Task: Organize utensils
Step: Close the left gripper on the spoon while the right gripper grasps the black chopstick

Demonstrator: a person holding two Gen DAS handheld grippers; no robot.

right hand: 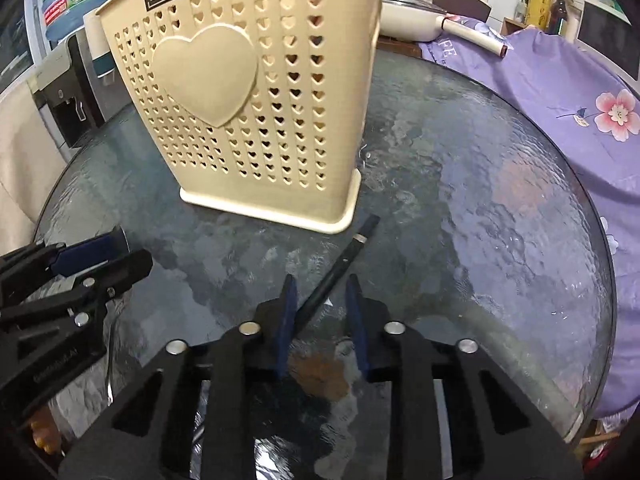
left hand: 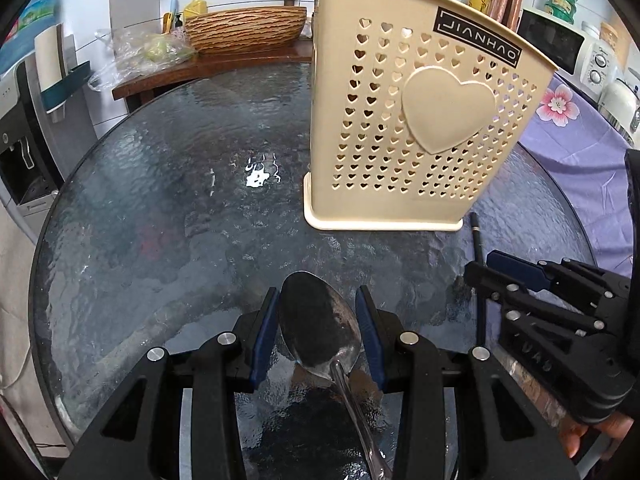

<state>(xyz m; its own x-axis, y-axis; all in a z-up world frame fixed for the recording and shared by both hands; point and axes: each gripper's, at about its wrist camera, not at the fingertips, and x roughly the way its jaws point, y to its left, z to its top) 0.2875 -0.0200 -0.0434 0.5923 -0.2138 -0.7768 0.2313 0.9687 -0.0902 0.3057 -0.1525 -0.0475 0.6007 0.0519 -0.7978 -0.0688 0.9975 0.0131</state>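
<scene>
A metal spoon (left hand: 320, 320) has its bowl between the blue pads of my left gripper (left hand: 318, 320), which is shut on the bowl's edges; the handle runs back under the gripper. A thin black chopstick (right hand: 340, 264) with a silver band lies on the round glass table (right hand: 480, 200), pointing at the beige heart-holed utensil holder (right hand: 248, 100). My right gripper (right hand: 320, 308) straddles its near end, jaws narrowed but with a gap on the right side. In the left wrist view the holder (left hand: 400, 120) stands upright ahead, with the right gripper (left hand: 484, 270) and chopstick (left hand: 476, 240) at its right.
A purple floral cloth (right hand: 560, 100) covers the surface right of the table. A woven-look basin (left hand: 244, 28) and a tap sit on a wooden counter behind. A microwave (left hand: 552, 40) is at the back right, a water dispenser (left hand: 24, 140) at the left.
</scene>
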